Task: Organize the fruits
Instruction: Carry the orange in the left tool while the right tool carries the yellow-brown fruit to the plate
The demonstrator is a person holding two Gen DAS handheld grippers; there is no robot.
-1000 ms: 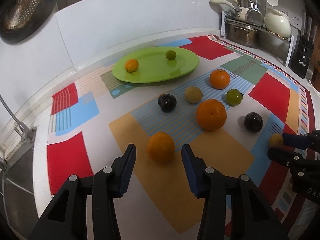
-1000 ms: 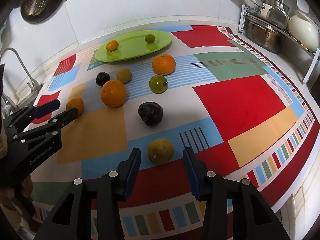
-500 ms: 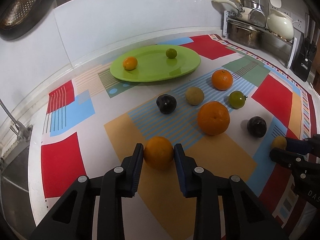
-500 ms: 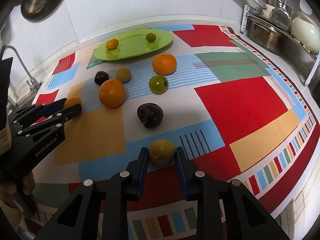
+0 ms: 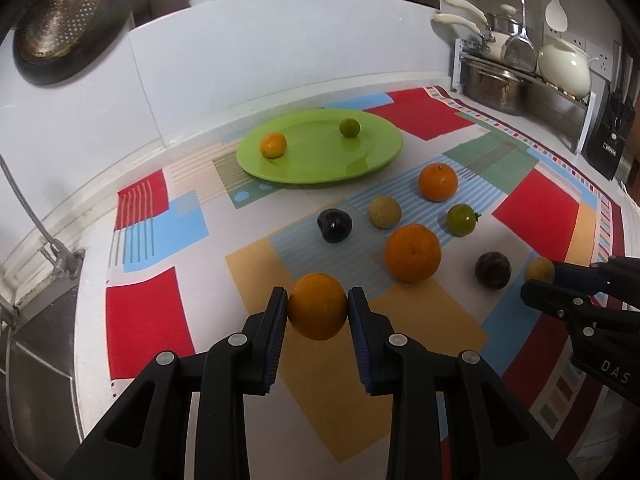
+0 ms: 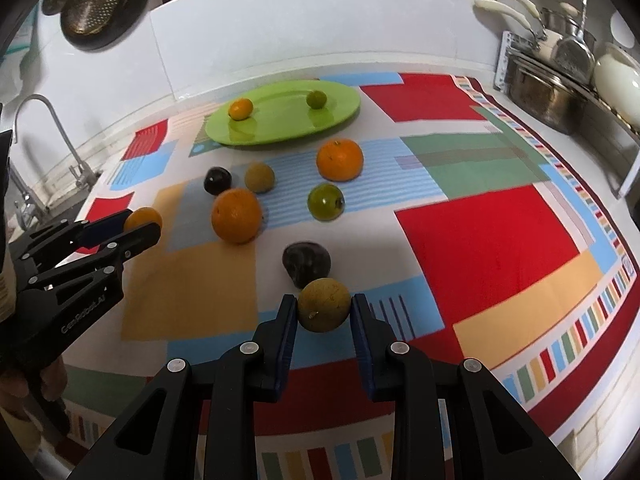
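- Between the blue pads of the left tongs [image 5: 318, 312], at 6 o'clock in the left wrist view, sits a small orange [image 5: 317, 311], pinched at its widest girth on both sides.
- Right tongs [image 6: 324, 312] likewise grip a yellowish-green fruit [image 6: 323, 309] across its middle, low over the patterned cloth [image 6: 492, 236] on the counter.
- Both fruits look round, firm and light; the orange's pebbled peel should give the pads some bite, while the smoother yellowish skin seems likelier to slip.
- A round body can roll out if held above or below its equator, so the present mid-line hold looks sound; a hard squeeze could bruise.
- Green plate [image 5: 256, 162] lies toward 12 o'clock, carrying a little orange fruit [image 5: 273, 145] and a lime [image 5: 349, 127].
- Six more fruits rest on the cloth between tongs and plate, among them a large orange [image 5: 413, 253] and a dark plum [image 6: 306, 263].
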